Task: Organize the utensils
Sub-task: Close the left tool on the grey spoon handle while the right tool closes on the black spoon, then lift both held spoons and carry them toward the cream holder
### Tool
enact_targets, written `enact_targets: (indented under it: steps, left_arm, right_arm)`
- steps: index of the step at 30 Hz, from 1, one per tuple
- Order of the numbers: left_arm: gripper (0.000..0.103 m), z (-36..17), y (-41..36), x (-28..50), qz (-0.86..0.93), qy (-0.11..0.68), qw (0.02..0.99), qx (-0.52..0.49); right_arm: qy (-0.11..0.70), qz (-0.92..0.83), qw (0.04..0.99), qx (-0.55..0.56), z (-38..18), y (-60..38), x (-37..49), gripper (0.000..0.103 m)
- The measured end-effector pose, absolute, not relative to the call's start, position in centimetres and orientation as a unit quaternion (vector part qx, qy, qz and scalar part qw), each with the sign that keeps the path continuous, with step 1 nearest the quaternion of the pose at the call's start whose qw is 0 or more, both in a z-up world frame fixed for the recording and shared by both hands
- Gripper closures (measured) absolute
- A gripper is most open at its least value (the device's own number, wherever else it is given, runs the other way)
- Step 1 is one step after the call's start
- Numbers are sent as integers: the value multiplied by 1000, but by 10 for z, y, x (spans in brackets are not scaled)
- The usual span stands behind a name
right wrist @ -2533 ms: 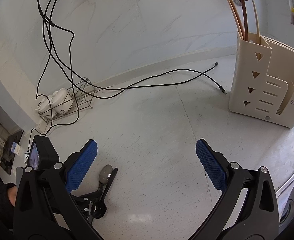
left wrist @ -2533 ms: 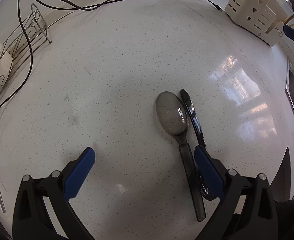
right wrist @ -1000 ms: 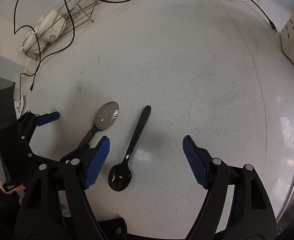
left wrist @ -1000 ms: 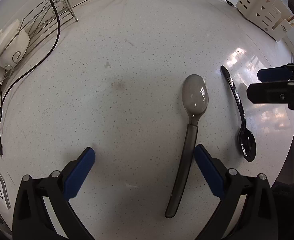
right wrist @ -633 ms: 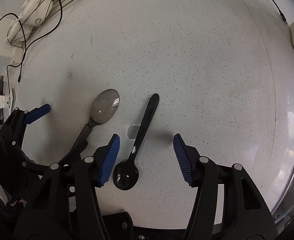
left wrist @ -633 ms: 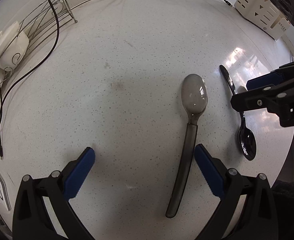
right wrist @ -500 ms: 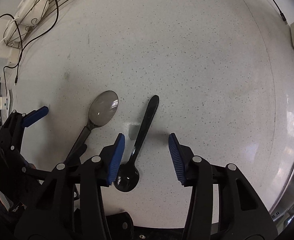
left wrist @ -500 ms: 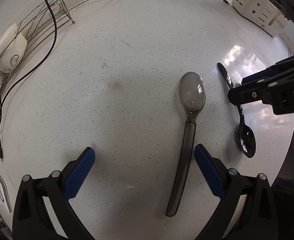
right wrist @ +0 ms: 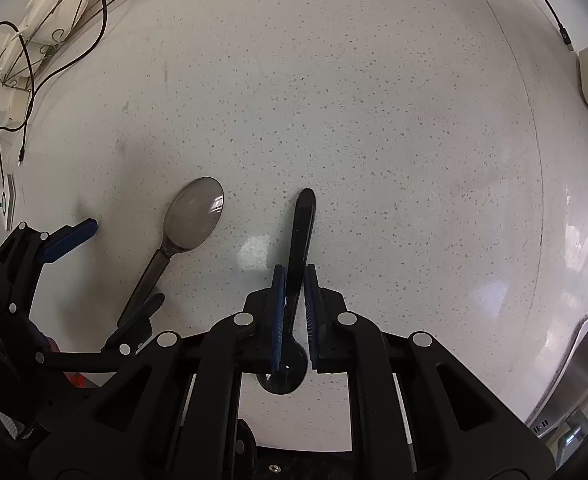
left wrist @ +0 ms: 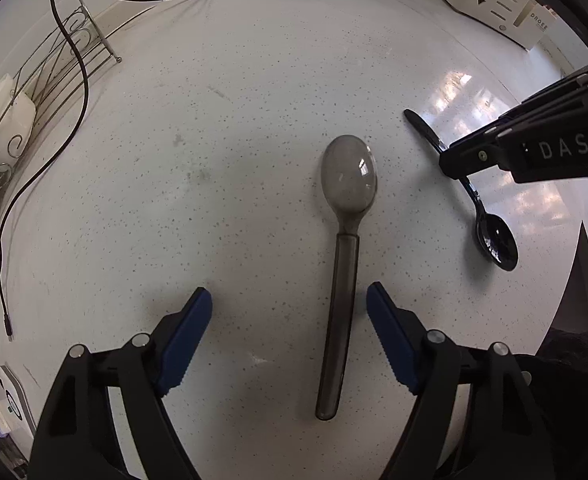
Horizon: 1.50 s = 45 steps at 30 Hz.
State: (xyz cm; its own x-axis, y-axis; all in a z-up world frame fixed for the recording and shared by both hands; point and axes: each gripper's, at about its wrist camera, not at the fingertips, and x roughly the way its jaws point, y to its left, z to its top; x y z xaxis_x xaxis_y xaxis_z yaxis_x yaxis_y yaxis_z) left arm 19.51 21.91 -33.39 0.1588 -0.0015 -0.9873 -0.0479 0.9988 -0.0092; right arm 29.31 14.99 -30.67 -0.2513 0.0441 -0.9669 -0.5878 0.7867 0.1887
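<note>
Right gripper [right wrist: 293, 312] clamps down on the black spoon [right wrist: 300, 232], flat on the counter [right wrist: 374, 100]. Left gripper [left wrist: 288, 336], jaws just narrowing yet apart, straddles the grey spoon [left wrist: 344, 264] untouched. Far back, the holder [left wrist: 490, 0] waits.

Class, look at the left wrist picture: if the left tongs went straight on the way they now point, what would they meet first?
Probably the grey spoon: its handle lies between the blue pads of the left tongs, nearer one pad, which have just been closing without touching it. Otherwise the white counter beneath. Height above it is unclear.
</note>
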Motion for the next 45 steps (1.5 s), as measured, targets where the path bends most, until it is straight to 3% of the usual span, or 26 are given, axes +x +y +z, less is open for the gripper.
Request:
enact_targets:
  steps: [3, 6, 8, 13, 34, 45]
  left_arm:
    - [31, -333, 215, 199, 11, 656, 755, -16]
    - [43, -330, 212, 202, 2, 662, 749, -10]
    - [63, -324, 204, 206, -2, 667, 745, -5]
    - [91, -321, 213, 213, 8, 675, 738, -12]
    - [92, -301, 208, 225, 20, 654, 756, -22]
    - [92, -263, 204, 232, 21, 611, 791, -38]
  right_arm:
    - [745, 274, 582, -177, -309, 145, 295, 95]
    - [749, 277, 580, -163, -310, 137, 300, 95]
    - [752, 278, 578, -153, -310, 134, 302, 95]
    - [754, 282, 577, -140, -312, 125, 308, 95]
    - [749, 291, 586, -108, -293, 95, 321, 96]
    - [719, 294, 628, -50, -250, 65, 343, 96]
